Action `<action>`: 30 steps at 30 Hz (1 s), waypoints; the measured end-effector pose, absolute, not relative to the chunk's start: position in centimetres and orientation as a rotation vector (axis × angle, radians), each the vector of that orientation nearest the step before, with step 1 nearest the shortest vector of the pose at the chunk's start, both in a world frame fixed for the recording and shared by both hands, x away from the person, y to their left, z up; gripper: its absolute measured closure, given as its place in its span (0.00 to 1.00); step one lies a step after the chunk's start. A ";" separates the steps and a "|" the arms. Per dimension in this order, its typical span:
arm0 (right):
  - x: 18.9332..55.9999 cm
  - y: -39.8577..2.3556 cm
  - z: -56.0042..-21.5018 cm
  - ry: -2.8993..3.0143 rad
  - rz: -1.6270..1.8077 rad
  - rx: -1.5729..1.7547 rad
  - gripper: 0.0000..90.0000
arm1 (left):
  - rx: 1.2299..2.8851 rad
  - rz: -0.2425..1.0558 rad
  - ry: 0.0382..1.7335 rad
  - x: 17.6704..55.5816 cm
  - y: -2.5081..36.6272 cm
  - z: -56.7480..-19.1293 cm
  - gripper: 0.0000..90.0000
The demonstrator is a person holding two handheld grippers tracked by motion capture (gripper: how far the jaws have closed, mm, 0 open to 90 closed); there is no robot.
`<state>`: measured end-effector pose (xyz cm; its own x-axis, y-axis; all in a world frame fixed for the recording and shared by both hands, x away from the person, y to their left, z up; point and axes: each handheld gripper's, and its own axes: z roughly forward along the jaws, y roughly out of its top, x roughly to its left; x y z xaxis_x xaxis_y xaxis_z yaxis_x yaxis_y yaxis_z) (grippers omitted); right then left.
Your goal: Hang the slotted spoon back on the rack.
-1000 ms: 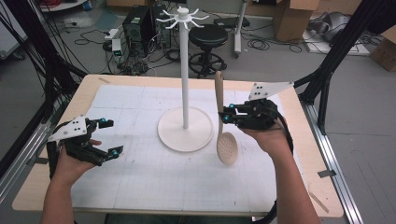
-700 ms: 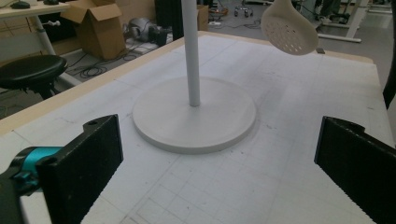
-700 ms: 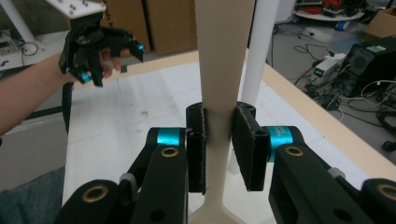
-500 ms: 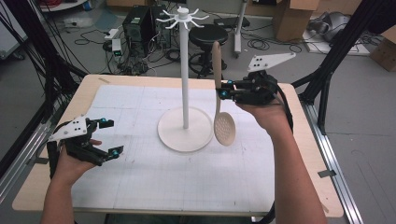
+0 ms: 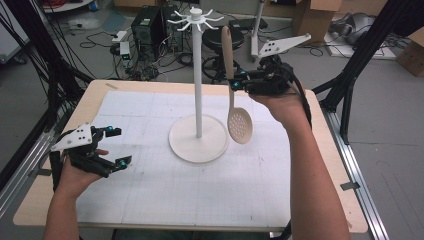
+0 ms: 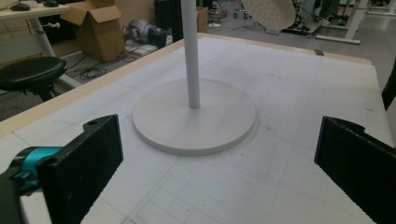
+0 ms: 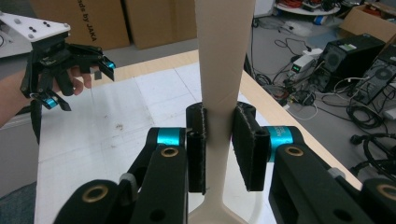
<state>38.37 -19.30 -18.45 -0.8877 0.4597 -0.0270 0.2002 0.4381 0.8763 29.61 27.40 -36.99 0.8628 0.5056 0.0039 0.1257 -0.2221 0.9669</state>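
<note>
two tools: the right tool [image 5: 235, 83] pinches a beige wooden slotted spoon [image 5: 239, 122] upright in the air beside the white hook stand [image 5: 198, 75]; the left tool [image 5: 116, 147] rests spread over the desk [image 5: 150, 200].

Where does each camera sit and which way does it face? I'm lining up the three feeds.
High view: above the table's near side, looking forward and down; both forearms show.
Left gripper view: on the left hand-held gripper, looking along open jaws at the rack.
Right gripper view: on the right hand-held gripper, looking along its jaws, clamped on the spoon.
Shared: the spoon's bowl also shows in the left gripper view.
</note>
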 end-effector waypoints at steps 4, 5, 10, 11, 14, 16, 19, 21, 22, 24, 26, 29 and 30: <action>38.8 -19.0 -18.2 2.440 1.409 0.582 0.84 | 1.782 0.377 0.480 29.6 27.4 -37.0 0.02; 38.9 -18.9 -18.1 2.438 1.410 0.580 0.84 | 1.783 0.378 0.481 29.6 27.4 -37.0 0.02; 39.2 -18.6 -17.9 2.440 1.405 0.581 0.84 | 1.783 0.378 0.479 29.6 27.4 -37.0 0.02; 39.3 -18.5 -17.9 2.443 1.400 0.582 0.84 | 1.783 0.378 0.482 29.6 27.4 -37.0 0.02; 39.4 -18.3 -17.9 2.449 1.394 0.591 0.84 | 1.780 0.378 0.479 29.6 27.4 -37.0 0.02; 39.5 -18.1 -18.0 2.456 1.387 0.591 0.84 | 1.780 0.378 0.479 29.6 27.4 -37.0 0.02; 39.6 -17.9 -18.0 2.459 1.381 0.585 0.84 | 1.780 0.377 0.483 29.6 27.4 -37.0 0.02; 39.6 -17.7 -18.0 2.460 1.383 0.593 0.84 | 1.779 0.380 0.478 29.6 27.4 -36.9 0.02; 39.6 -17.7 -18.1 2.460 1.382 0.590 0.84 | 1.778 0.380 0.479 29.6 27.4 -36.9 0.02; 39.8 -17.6 -18.0 2.465 1.376 0.584 0.84 | 1.782 0.378 0.480 29.6 27.4 -37.0 0.02; 39.8 -17.4 -18.0 2.469 1.374 0.594 0.84 | 1.782 0.377 0.482 29.6 27.4 -37.0 0.02; 40.0 -17.3 -18.1 2.469 1.371 0.588 0.84 | 1.778 0.377 0.477 29.6 27.4 -37.0 0.02; 40.0 -17.2 -18.1 2.472 1.367 0.593 0.84 | 1.779 0.377 0.479 29.6 27.4 -37.0 0.02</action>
<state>40.03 -17.19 -18.07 -0.8844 0.4661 -0.0251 0.2265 0.4756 0.8500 29.63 27.37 -36.98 0.8628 0.5055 0.0043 0.1240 -0.2199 0.9676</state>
